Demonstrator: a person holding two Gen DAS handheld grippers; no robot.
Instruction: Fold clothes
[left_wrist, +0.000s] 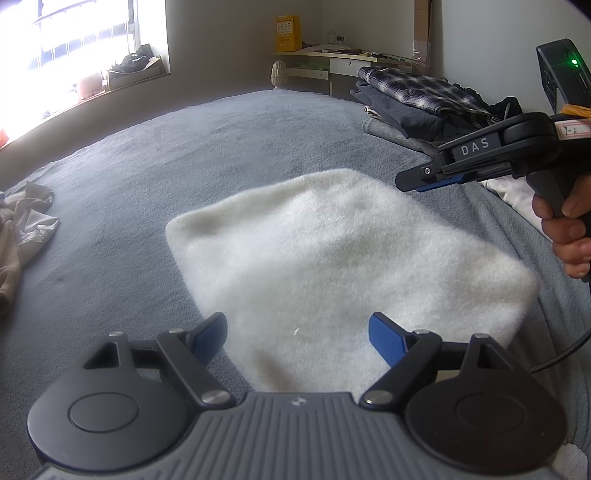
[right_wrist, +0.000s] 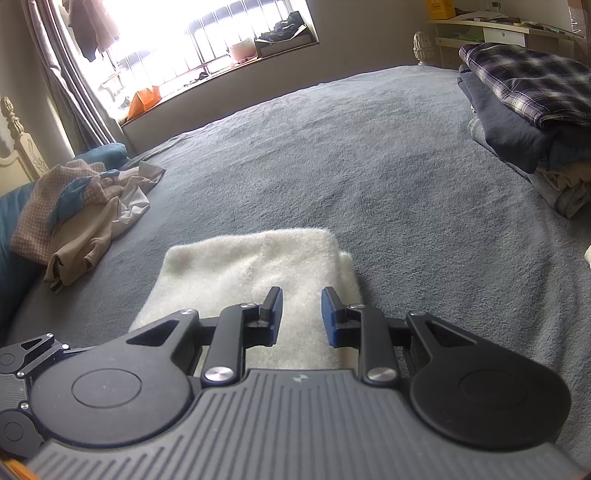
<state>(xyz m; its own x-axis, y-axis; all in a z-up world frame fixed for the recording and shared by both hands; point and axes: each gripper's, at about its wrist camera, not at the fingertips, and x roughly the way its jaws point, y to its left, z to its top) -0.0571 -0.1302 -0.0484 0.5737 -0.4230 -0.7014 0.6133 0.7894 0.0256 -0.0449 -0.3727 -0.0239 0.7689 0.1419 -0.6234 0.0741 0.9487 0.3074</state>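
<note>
Grey bed (right_wrist: 369, 166) fills the room, a folded white fleece (left_wrist: 332, 258) lying flat on it. Left gripper (left_wrist: 297, 332) hangs released above the fleece; right gripper (right_wrist: 301, 314), partly parted, grasps nothing. Folded stack (right_wrist: 524, 122) sits at right, unfolded pile (right_wrist: 81, 210) at left.

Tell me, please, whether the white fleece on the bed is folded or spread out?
Folded. The fleece lies as a compact rectangle on the bed, with a second layer's edge peeking out along its right side.
</note>
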